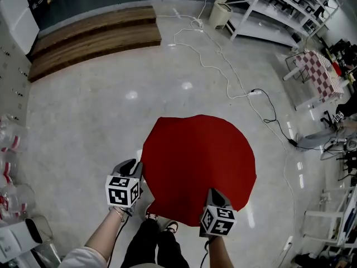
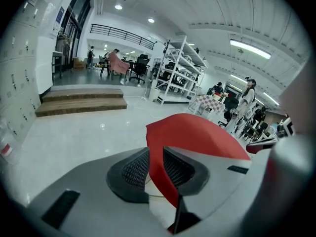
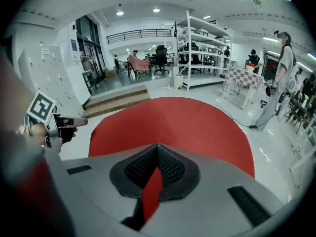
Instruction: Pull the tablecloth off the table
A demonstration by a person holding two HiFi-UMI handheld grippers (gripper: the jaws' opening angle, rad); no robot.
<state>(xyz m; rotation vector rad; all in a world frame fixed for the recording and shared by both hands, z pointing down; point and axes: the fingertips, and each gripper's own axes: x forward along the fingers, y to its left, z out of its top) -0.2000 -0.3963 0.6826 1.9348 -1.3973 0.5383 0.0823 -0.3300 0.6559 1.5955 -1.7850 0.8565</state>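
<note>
R gripper (image 3: 157, 169) jaws pinch red tablecloth (image 3: 173, 125) edge, apparently taut.

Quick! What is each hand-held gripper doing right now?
Left hand-held gripper: open, with the edge of the red tablecloth between its jaws, not pinched.
Right hand-held gripper: closed on the tablecloth's edge.

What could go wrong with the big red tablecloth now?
On the left gripper the jaws stand apart around the edge of the round red fabric tablecloth, so that side may slip free. Then only the right gripper, shut on the cloth, would pull, and it might come off crooked.
</note>
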